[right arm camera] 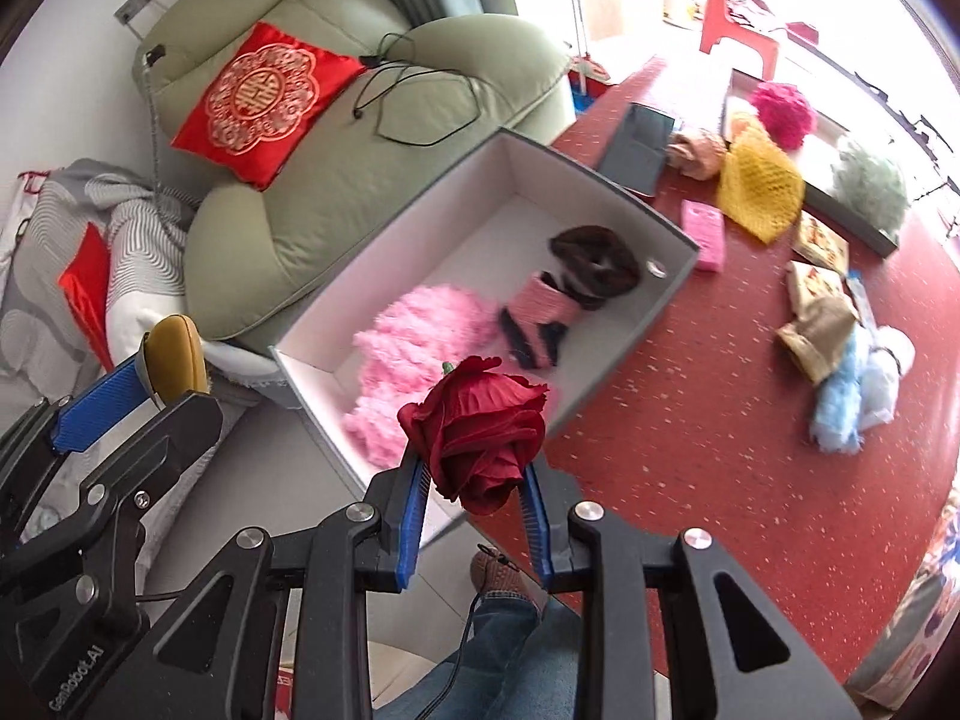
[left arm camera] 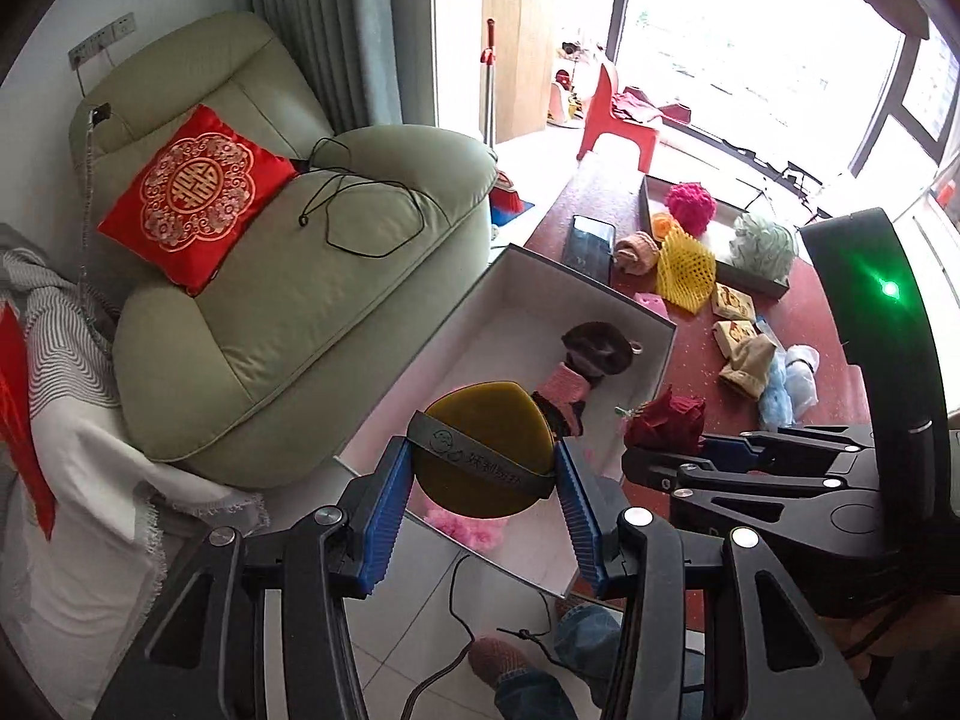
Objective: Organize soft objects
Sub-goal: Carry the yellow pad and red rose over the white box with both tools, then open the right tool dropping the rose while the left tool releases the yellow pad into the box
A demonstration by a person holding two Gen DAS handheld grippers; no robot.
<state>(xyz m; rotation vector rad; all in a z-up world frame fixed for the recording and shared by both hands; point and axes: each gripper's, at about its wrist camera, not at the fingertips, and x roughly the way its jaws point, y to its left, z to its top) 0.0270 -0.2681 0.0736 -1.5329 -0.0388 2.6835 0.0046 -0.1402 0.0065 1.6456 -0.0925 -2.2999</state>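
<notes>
My left gripper (left arm camera: 483, 483) is shut on a round mustard-coloured sponge pad with a black strap (left arm camera: 480, 450), held above the near end of the white-lined box (left arm camera: 600, 294). My right gripper (right arm camera: 474, 489) is shut on a dark red fabric rose (right arm camera: 480, 426), hovering over the box's near edge (right arm camera: 312, 384). Inside the box lie a pink fluffy item (right arm camera: 414, 348), a pink-and-dark knitted piece (right arm camera: 537, 315) and a brown furry item (right arm camera: 594, 261). In the right wrist view the left gripper (right arm camera: 120, 384) with its pad (right arm camera: 177, 357) shows at the left.
On the red table (right arm camera: 720, 450) lie a yellow net (right arm camera: 759, 183), a magenta pompom (right arm camera: 783, 108), a pale green puff (right arm camera: 870, 183), a pink sponge (right arm camera: 705, 234), light blue fluff (right arm camera: 840, 402), a tan cloth (right arm camera: 816, 330) and a phone (right arm camera: 639, 147). A green armchair (left arm camera: 288, 312) with a red cushion (left arm camera: 192, 198) stands left.
</notes>
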